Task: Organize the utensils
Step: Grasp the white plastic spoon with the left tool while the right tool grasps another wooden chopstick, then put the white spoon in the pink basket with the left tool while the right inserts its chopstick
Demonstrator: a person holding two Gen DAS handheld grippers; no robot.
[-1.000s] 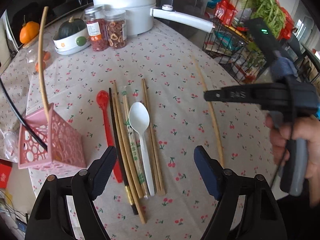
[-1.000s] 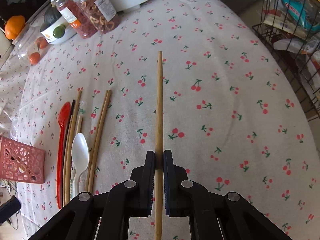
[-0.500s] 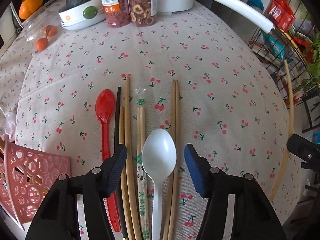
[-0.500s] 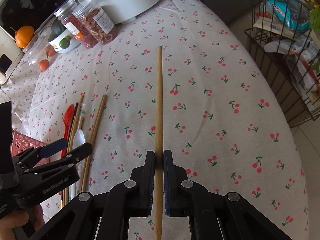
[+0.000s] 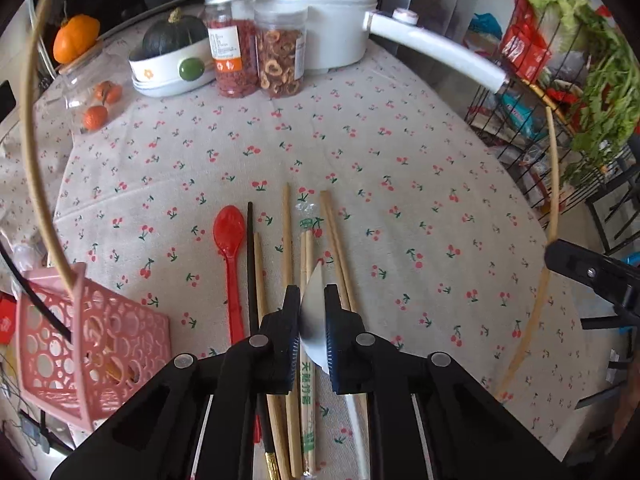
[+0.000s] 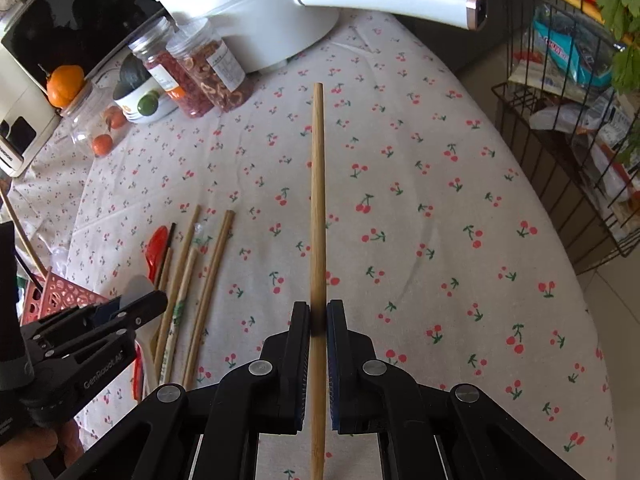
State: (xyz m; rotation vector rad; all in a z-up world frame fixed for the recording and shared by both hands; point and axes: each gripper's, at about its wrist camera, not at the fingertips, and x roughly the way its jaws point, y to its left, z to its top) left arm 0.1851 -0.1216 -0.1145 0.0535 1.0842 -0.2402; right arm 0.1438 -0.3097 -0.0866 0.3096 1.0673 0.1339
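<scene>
My left gripper (image 5: 312,312) is shut on the bowl of a white plastic spoon (image 5: 314,320), tilted on edge over the row of utensils. The row holds a red spoon (image 5: 230,240), a black chopstick (image 5: 250,264) and several wooden chopsticks (image 5: 286,232) on the cherry-print tablecloth. My right gripper (image 6: 318,320) is shut on a long wooden chopstick (image 6: 317,184), held above the cloth; it also shows in the left wrist view (image 5: 550,200). A pink perforated basket (image 5: 92,352) lies at the left with one long wooden stick (image 5: 30,128) in it.
At the back stand two jars (image 5: 256,56), a white pot with a long handle (image 5: 432,50), a bowl with a squash (image 5: 172,52) and a jar of oranges (image 5: 94,96). A wire rack with greens (image 5: 560,92) stands beyond the table's right edge.
My left gripper has shut on the white spoon's bowl and tipped it up on edge. The right gripper has risen with its chopstick.
</scene>
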